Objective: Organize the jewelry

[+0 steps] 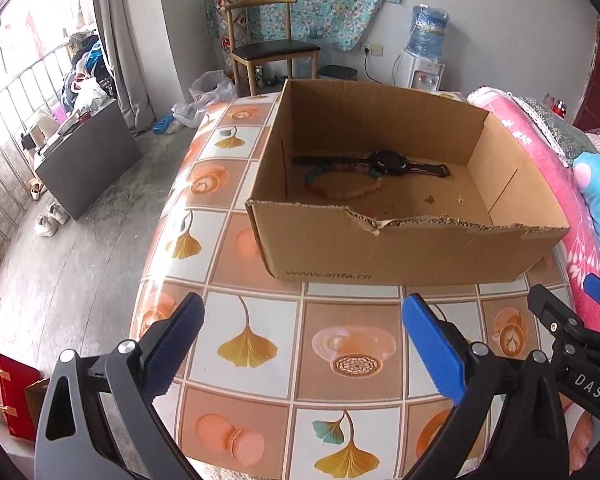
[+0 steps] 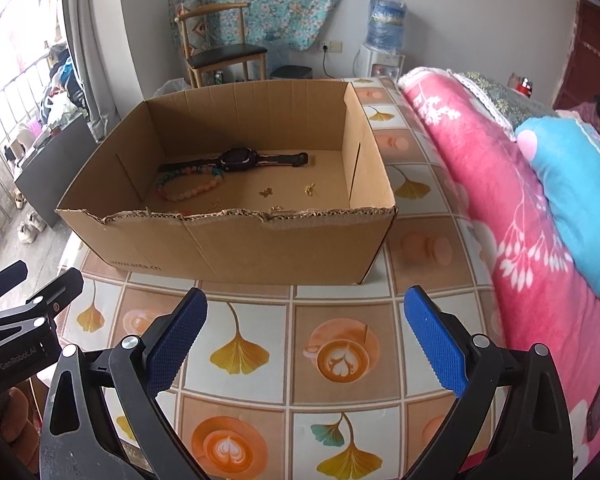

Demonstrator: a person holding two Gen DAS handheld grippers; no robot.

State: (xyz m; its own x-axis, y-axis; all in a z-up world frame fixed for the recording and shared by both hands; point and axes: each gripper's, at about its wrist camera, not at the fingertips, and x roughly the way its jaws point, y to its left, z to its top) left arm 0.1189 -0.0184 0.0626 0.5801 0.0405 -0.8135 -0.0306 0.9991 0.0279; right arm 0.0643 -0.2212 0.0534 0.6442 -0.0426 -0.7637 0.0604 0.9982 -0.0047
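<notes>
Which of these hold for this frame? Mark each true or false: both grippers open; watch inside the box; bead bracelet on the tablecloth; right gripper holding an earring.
1. Left gripper and right gripper are both open. True.
2. The watch lies inside the cardboard box. True.
3. The bead bracelet lies on the tablecloth. False: it is in the box, beside the watch.
4. The right gripper holds an earring. False: it holds nothing.

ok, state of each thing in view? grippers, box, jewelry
left gripper: open, holding nothing
right gripper: open, holding nothing
cardboard box: open-topped, near rim torn, on the table
watch: lying flat in box
bead bracelet: in box, partly under watch
small gold pieces: loose on box floor
</notes>
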